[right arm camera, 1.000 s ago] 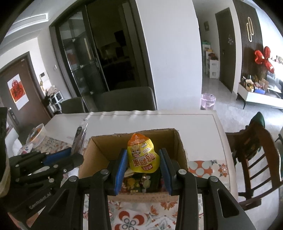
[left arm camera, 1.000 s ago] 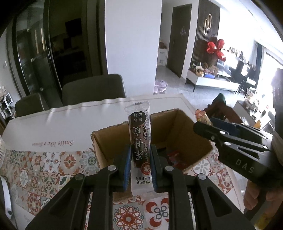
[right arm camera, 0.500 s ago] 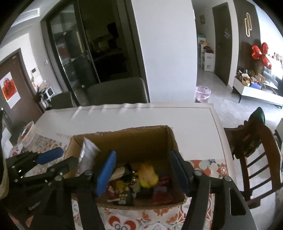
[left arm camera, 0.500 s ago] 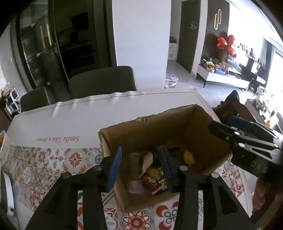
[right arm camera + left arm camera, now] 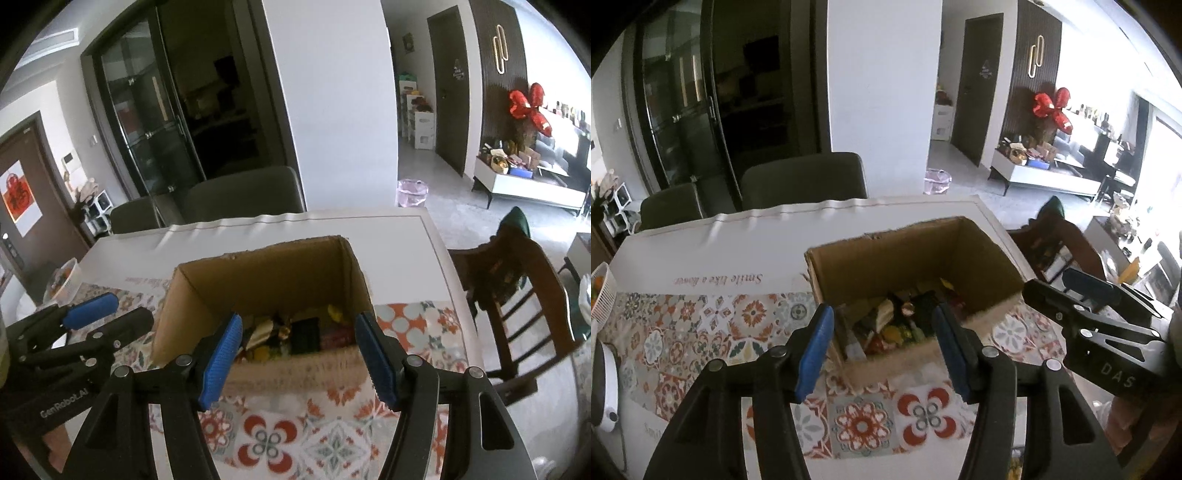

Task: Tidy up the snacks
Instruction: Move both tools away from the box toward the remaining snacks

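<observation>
- With both sets of jaws spread wide and nothing between them, hovering low over the near edge of the cardboard box [image 5: 975,258] [image 5: 266,273]: left hand-held gripper [image 5: 884,349] and right hand-held gripper [image 5: 297,360], each released.
- Open-topped, standing on the patterned tile mat [image 5: 701,332] [image 5: 325,435] that covers the near part of the bench [image 5: 713,251] [image 5: 399,251].
- Lying loose in the bottom of the box: a jumble of snacks [image 5: 901,325] [image 5: 295,332], yellow, red and dark wrappers mixed; single packets too blurred to name.
- Seen from the left wrist: right hand-held gripper [image 5: 1052,291] just beside the box's right corner, fingers apart, marked "DAS".
- Seen from the right wrist: left hand-held gripper [image 5: 107,314] just left of the box, blue pad uppermost.
- Printed along the white part of the tablecloth beyond the mat: "Smile like a flower" [image 5: 718,280], upside down from here.
- Pushed in at the far side of the bench: two grey chairs [image 5: 805,181] [image 5: 243,192].
- At the bench's right end: a dark wooden chair [image 5: 517,295].
- At the far left edge: a white basket [image 5: 602,291].
</observation>
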`<act>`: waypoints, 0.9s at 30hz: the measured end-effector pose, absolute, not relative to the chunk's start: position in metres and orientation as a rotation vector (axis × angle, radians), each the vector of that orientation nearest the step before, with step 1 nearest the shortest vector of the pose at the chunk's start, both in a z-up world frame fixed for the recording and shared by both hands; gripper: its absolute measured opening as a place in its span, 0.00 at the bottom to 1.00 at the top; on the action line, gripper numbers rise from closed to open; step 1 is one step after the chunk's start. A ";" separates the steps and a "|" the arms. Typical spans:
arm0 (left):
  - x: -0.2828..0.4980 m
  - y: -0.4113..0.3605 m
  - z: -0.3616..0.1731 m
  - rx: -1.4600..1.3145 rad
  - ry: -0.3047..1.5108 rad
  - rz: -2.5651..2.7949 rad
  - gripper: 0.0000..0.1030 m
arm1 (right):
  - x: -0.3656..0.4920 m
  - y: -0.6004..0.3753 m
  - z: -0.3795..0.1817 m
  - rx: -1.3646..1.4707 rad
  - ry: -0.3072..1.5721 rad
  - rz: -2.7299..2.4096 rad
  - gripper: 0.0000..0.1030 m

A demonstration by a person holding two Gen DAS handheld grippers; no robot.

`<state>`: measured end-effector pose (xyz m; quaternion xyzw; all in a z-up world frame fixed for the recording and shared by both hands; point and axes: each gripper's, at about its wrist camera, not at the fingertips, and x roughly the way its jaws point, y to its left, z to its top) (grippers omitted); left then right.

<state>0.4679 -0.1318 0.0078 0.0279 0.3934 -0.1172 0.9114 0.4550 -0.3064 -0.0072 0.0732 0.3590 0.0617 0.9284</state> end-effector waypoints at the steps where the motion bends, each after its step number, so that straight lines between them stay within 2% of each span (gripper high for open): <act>1: 0.462 -0.131 0.009 0.054 0.809 -0.252 0.54 | 0.449 -0.306 -0.006 0.150 0.734 0.123 0.63; 11: 0.412 -0.125 0.010 0.106 0.796 -0.315 0.54 | 0.395 -0.303 -0.004 0.174 0.739 0.087 0.63; 27: 0.348 -0.123 -0.020 0.255 0.827 -0.467 0.54 | 0.307 -0.294 -0.044 0.282 0.812 -0.046 0.63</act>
